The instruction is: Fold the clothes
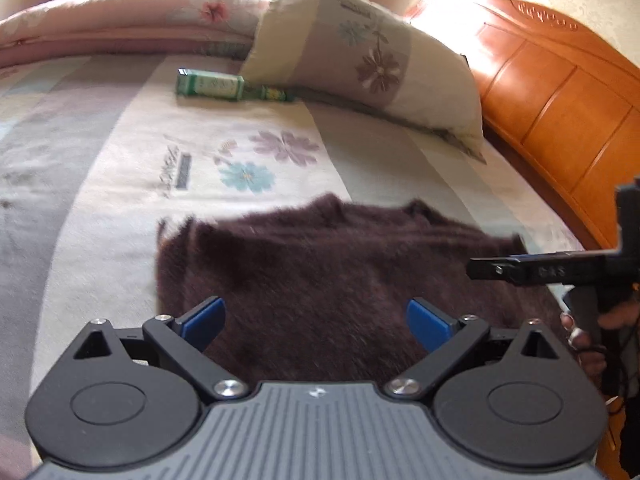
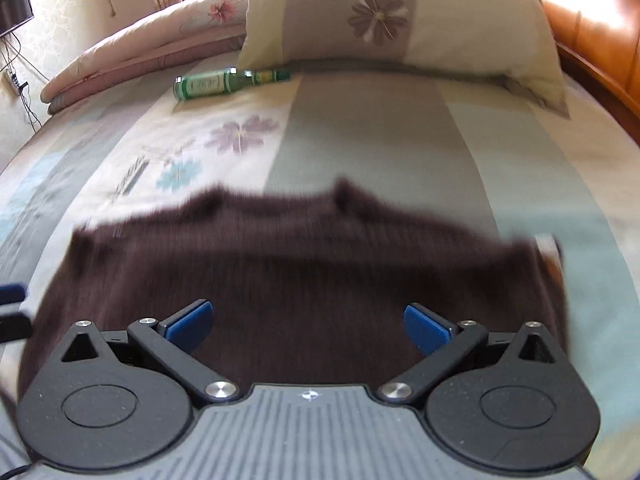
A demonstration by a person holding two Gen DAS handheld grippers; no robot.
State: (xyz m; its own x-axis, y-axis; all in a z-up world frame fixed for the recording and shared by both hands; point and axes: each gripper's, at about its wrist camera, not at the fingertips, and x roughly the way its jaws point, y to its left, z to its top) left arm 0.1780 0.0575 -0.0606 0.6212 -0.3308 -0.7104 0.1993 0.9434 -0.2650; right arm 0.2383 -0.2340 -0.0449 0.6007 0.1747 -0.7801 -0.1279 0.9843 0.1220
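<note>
Claws left [image 1: 316, 322] and right [image 2: 308, 326] gape wide, empty, above the brown sweater [image 2: 280, 264].

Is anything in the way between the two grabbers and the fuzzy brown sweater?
No. The sweater lies flat on the bed, straight ahead of the open left gripper and open right gripper. The green bottle lies far beyond, by the pillow.

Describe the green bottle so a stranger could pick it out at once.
Start at the big floral pillow against the wooden headboard. Just in front of its left corner, the green bottle lies on its side on the bedspread. It is the only hard, glossy thing among fabrics.
</note>
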